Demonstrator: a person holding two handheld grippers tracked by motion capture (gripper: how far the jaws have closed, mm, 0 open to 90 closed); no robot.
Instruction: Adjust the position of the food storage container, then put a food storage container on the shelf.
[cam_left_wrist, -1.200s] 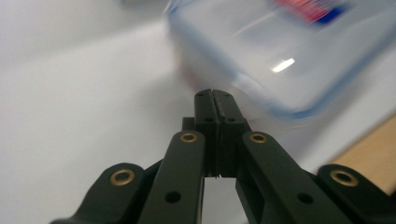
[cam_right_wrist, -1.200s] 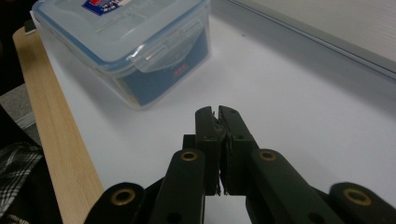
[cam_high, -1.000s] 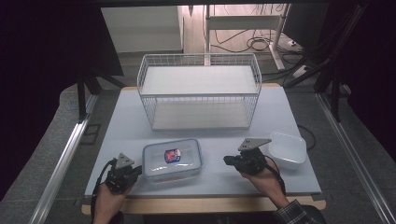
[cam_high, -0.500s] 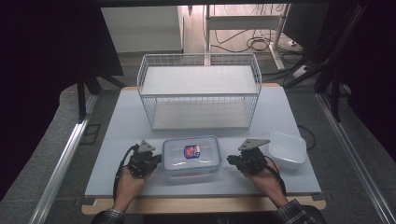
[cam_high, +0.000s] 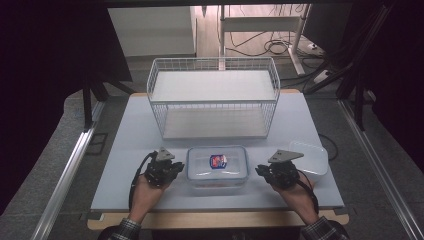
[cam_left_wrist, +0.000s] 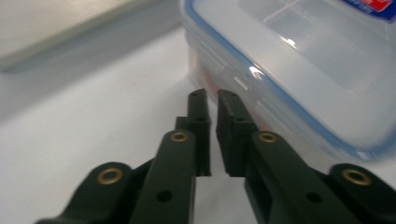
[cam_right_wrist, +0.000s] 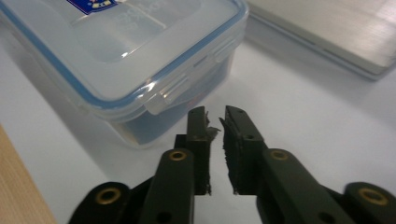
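A clear lidded plastic container with a blue seal and a red-blue sticker sits at the table's front middle. My left gripper lies just left of it, tips pointing at its left side. In the left gripper view the jaws stand a narrow gap apart, right beside the container's wall, with nothing between them. My right gripper points at the container's right end. In the right gripper view its jaws are also slightly parted, just short of a lid latch on the container. Both pairs of jaws have just been opening.
A white wire basket stands at the back middle of the pale table. A second clear plastic box lies right of my right gripper. The table's wooden front edge runs close to the person's wrists.
The lidded container has slid right, from front left to the front middle, with my left gripper following it. My right gripper has drawn back slightly to the right.
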